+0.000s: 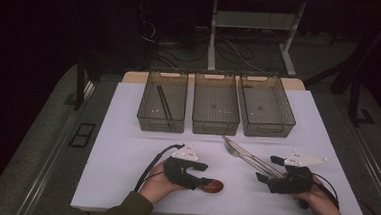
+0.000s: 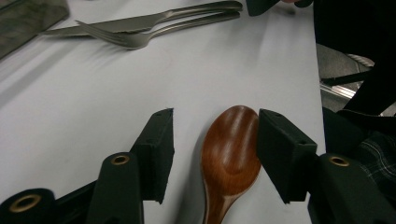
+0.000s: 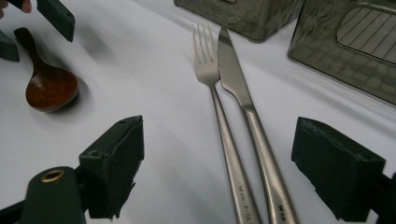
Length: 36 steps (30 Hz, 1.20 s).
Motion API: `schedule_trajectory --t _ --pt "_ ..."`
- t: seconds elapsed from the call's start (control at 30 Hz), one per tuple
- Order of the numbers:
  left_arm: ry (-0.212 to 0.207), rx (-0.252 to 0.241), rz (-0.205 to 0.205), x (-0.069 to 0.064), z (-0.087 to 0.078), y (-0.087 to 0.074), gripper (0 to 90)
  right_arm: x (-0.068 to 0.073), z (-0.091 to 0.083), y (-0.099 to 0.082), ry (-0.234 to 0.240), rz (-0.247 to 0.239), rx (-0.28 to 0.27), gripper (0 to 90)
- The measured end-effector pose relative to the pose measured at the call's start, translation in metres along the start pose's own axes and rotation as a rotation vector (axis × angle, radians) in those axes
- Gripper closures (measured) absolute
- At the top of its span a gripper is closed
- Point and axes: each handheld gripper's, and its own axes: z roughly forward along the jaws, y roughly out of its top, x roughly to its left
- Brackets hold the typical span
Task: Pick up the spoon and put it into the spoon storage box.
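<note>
A brown wooden spoon (image 1: 213,186) lies on the white mat (image 1: 119,168) near the front edge. My left gripper (image 1: 205,174) points right at it. In the left gripper view the spoon's bowl (image 2: 231,151) lies between the jaws of the left gripper (image 2: 215,126); one pad is at the bowl's edge, the other stands apart. A steel fork (image 1: 232,150) and knife (image 1: 240,146) lie side by side at centre right. My right gripper (image 3: 217,154) is wide open, and the handles of the fork (image 3: 210,79) and knife (image 3: 233,74) run between its jaws untouched.
Three smoky plastic bins stand in a row at the mat's far side: left (image 1: 161,126), middle (image 1: 214,129), right (image 1: 268,131). The left bin holds black chopsticks (image 1: 164,103). Table legs and cables sit on the dark floor beyond.
</note>
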Motion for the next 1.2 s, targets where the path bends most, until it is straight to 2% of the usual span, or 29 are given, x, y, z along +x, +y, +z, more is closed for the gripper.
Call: schedule_trajectory --t 0.27,0.47,0.57,0.67,1.2 --pt "-0.009 0.041 0.018 -0.004 0.014 0.0 43.4 0.0 0.001 0.0 0.001 -0.003 0.003 16.4" --pt "-0.007 0.08 0.038 -0.004 0.018 -0.002 46.6 0.0 0.0 0.0 0.0 -0.004 0.003 16.4" --pt "-0.009 0.088 0.03 -0.005 0.021 -0.003 48.5 0.0 0.001 0.0 0.001 -0.005 0.004 16.3" --pt "-0.009 0.109 0.049 -0.004 0.022 -0.004 49.9 0.0 0.001 0.0 0.001 -0.006 0.004 16.4" --pt "-0.007 0.134 0.094 -0.01 0.023 -0.004 54.2 0.0 0.0 0.0 -0.001 -0.005 0.003 16.4"
